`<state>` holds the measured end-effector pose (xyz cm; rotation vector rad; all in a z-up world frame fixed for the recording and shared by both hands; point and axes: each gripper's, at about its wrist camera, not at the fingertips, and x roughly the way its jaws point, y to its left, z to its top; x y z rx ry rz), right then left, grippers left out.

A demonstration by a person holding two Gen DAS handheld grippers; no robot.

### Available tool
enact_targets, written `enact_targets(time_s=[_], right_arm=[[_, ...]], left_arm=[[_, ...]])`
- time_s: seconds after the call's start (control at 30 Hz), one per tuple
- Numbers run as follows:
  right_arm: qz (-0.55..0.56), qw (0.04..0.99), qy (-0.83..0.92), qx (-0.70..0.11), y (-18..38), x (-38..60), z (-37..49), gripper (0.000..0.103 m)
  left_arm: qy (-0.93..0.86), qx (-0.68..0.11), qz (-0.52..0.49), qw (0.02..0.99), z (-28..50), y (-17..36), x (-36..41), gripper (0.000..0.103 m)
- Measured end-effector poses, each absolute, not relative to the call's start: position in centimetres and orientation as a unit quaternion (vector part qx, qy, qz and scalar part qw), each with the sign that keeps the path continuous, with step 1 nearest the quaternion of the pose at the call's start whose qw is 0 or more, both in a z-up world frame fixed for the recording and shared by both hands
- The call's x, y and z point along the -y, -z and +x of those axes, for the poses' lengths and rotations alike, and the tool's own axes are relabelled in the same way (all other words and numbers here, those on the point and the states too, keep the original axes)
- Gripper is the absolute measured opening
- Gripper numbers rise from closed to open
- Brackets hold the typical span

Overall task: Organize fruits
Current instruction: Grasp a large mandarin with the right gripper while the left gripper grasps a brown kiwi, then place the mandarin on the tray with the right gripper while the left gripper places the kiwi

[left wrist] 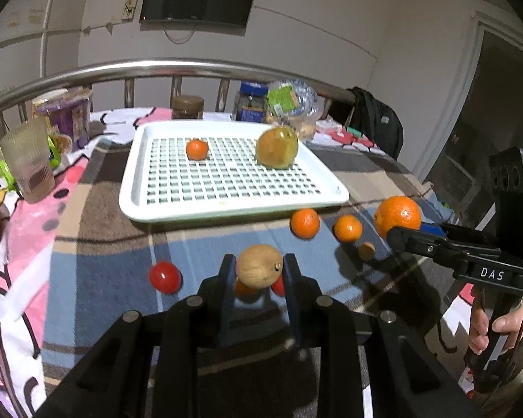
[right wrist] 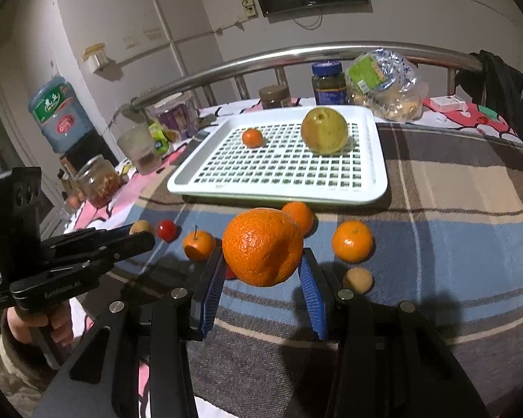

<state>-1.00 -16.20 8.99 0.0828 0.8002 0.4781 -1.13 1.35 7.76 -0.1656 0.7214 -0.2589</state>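
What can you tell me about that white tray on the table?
The white tray looks like plastic: rectangular, rounded corners, a raised rim and a floor of small square holes. It lies flat on the plaid cloth, behind the loose fruit. On it sit a small orange and a yellow-green pear-like fruit, apart from each other. No gripper touches it.

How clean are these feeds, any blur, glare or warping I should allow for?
Left wrist view: dim indoor light, fisheye bows the metal rail, the pear is slightly smeared, black vignette in the corners. Right wrist view: sharper; the large orange shows peel texture, dark gripper shadows lie on the plaid cloth.
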Motion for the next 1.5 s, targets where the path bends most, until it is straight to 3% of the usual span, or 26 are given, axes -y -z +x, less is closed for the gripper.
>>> enact_targets(time_s=[0.7, 1.5], right_arm=[[0.065, 0.903, -0.233, -0.355, -13.2, 16.9, 4.6, 0.041], [0.064, 0.876, -0.196, -0.435, -7.8, 14.8, 13.1, 0.041]], left_arm=[[0.091, -0.312, -0.118, 0.938, 5.7, -11.6, -3.6, 0.029], [0.058, -0.389, -0.112, 0.913, 14.5, -6.1, -2.6, 0.029]])
